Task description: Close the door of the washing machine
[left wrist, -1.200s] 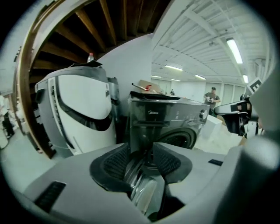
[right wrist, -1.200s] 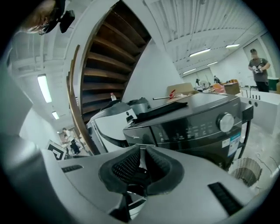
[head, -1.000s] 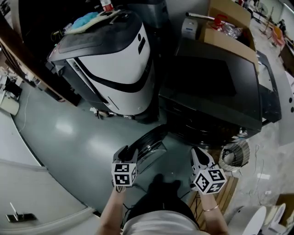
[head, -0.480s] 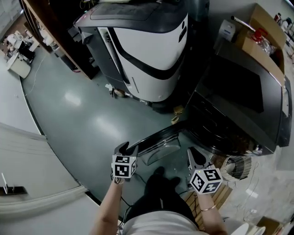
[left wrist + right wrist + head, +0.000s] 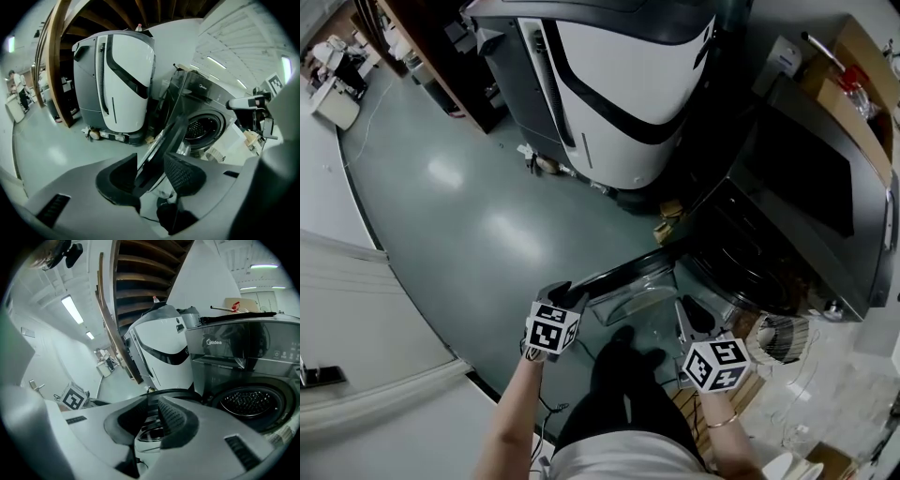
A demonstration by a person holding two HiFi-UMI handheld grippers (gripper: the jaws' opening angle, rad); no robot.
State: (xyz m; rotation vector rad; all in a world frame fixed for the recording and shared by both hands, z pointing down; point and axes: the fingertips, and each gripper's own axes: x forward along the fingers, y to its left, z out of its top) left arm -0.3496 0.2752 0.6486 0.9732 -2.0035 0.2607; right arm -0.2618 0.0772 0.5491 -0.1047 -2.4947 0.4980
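Tongs on the left (image 5: 152,163) are standing wide apart, with the edge of the open door (image 5: 161,138) showing between them and neither pad visibly pressing it. Right tongs (image 5: 151,411), at 5 o'clock in the head view, have just been opening and are gaping slightly, clamping nothing. The door is hanging open at 6 o'clock, swinging off the washing machine (image 5: 811,183) sitting at 3 o'clock. A white appliance (image 5: 628,70) is standing at 12 o'clock.
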